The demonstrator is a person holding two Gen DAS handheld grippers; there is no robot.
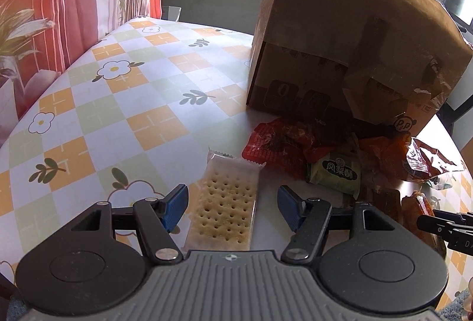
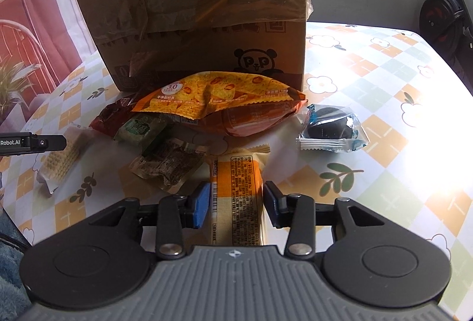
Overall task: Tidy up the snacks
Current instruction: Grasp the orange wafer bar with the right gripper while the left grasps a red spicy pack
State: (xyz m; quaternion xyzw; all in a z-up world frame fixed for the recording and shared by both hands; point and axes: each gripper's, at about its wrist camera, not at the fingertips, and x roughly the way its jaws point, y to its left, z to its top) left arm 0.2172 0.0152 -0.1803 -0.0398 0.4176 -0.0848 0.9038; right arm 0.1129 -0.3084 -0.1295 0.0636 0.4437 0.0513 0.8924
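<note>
A clear packet of crackers [image 1: 227, 191] lies on the table between the blue pads of my left gripper [image 1: 232, 208], which is open and not touching it. My right gripper [image 2: 236, 202] is shut on an orange-and-white snack packet [image 2: 236, 173], a pad against each long side. A mixed pile lies in front of a cardboard box [image 2: 201, 10]: a big orange chip bag [image 2: 218, 96], a green packet [image 2: 139, 131], a brownish packet [image 2: 168, 164] and a red packet [image 1: 275, 146]. A dark cookie packet [image 2: 331, 129] sits alone to the right.
The table [image 1: 118, 114] has a chequered cloth with flowers, bare on its left side. The tall box [image 1: 340, 40] stands behind the pile. A red curtain [image 1: 44, 10] hangs past the far left edge. An exercise bike [image 2: 443, 19] stands beyond the right side.
</note>
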